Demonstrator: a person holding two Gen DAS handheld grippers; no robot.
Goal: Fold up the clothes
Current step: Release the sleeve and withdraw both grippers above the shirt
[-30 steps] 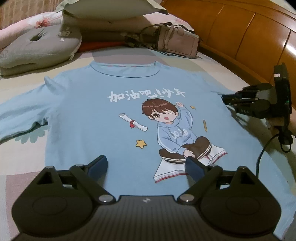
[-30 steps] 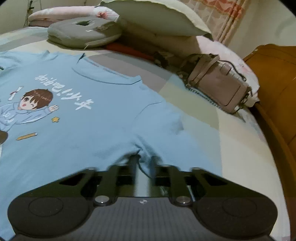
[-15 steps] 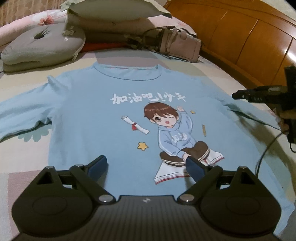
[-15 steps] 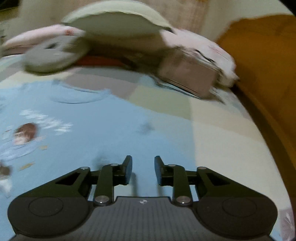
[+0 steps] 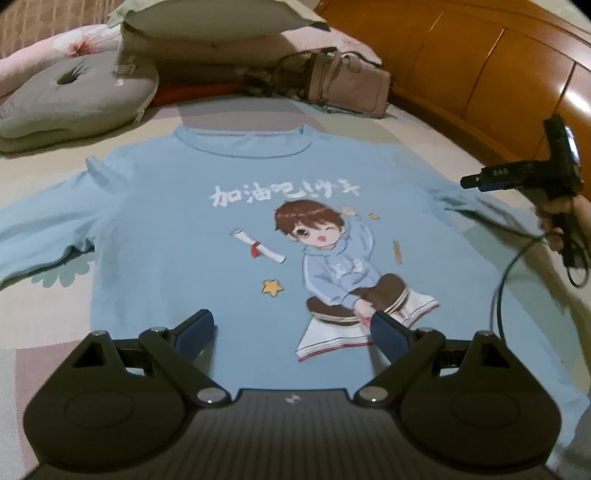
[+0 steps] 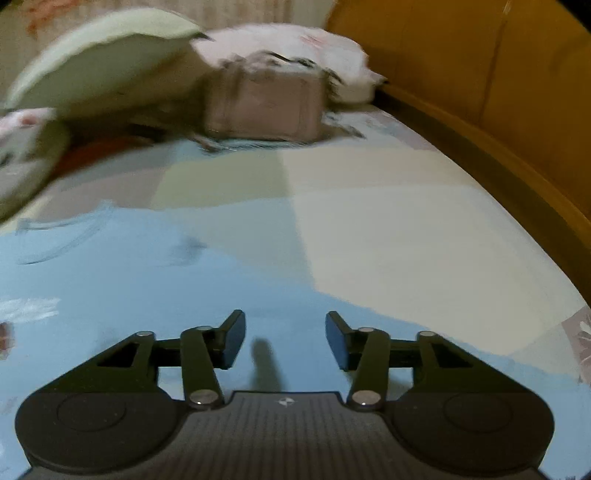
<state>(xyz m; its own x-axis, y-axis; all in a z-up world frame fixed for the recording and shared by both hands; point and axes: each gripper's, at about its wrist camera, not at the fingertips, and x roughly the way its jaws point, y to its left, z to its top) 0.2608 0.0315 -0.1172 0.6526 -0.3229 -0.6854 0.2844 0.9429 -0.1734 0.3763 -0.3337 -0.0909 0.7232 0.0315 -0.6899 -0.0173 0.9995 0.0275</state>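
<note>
A light blue long-sleeved shirt (image 5: 177,243) with a cartoon boy print lies flat, front up, on the bed, collar toward the pillows. My left gripper (image 5: 291,326) hovers open over the shirt's lower part, nothing between its fingers. My right gripper (image 6: 285,338) hangs above the shirt's right sleeve (image 6: 147,295); its jaws are opening and nothing is between them. In the left wrist view the right gripper (image 5: 469,181) shows at the right edge, lifted off the sleeve, held by a hand (image 5: 557,218).
Pillows (image 5: 207,26), a grey ring cushion (image 5: 74,96) and a beige handbag (image 5: 347,86) lie at the head of the bed. A wooden bed frame (image 5: 480,62) runs along the right side. A black cable (image 5: 502,280) trails from the right gripper.
My right gripper let go of the sleeve, opened, lifted and rolled; the sleeve now lies flat. The left gripper has stayed still and open.
</note>
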